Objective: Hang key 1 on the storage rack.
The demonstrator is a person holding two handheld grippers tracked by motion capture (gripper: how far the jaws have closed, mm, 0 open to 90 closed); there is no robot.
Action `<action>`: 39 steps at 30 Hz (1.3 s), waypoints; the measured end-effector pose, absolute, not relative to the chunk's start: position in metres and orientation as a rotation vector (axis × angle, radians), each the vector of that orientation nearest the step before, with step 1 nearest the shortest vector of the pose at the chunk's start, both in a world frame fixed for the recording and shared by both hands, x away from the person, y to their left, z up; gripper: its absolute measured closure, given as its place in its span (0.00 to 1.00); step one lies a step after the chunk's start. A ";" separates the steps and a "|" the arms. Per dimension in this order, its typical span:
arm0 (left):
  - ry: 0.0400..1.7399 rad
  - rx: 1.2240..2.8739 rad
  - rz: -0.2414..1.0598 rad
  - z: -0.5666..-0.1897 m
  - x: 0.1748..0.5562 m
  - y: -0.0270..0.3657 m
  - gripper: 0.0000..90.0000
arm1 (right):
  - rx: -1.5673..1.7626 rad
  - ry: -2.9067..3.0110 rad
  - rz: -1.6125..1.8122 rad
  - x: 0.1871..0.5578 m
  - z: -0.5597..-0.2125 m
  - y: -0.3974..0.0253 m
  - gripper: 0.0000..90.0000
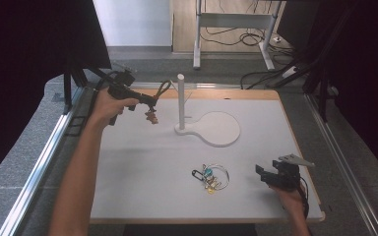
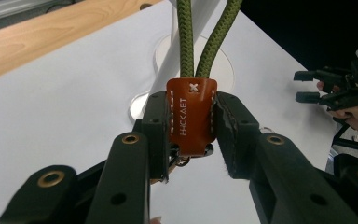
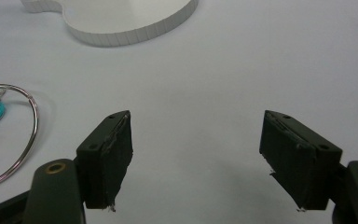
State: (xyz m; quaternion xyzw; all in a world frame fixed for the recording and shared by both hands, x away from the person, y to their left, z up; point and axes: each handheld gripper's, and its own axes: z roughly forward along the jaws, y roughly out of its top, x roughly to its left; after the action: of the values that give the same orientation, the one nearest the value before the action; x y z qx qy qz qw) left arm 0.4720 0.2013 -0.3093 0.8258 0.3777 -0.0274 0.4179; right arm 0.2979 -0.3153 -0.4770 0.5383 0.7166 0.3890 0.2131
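left gripper [image 2: 192, 128] pinches an orange leather keychain tab [image 2: 190, 116] with green cord loop; right gripper [image 3: 196, 158] spread.

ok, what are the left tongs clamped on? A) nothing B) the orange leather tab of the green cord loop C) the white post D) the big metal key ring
B: in the left gripper view the left tongs pinch the orange leather tab from both sides, green cord rising from it.
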 end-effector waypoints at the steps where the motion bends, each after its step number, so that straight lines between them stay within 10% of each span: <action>1: 0.949 2.067 -0.066 -0.308 0.474 0.202 0.75 | 1.496 1.989 1.078 0.298 -0.477 -0.315 0.29; 39: 1.001 2.044 -0.118 -0.326 0.511 0.188 0.75 | 1.492 1.998 1.078 0.296 -0.478 -0.315 0.29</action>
State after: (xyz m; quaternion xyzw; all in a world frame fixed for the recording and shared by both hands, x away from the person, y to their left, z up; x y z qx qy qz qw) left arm 0.5105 0.1876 -0.3255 0.8147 0.3992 -0.0469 0.4181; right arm 0.2962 -0.3146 -0.4777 0.5368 0.7189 0.3879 0.2111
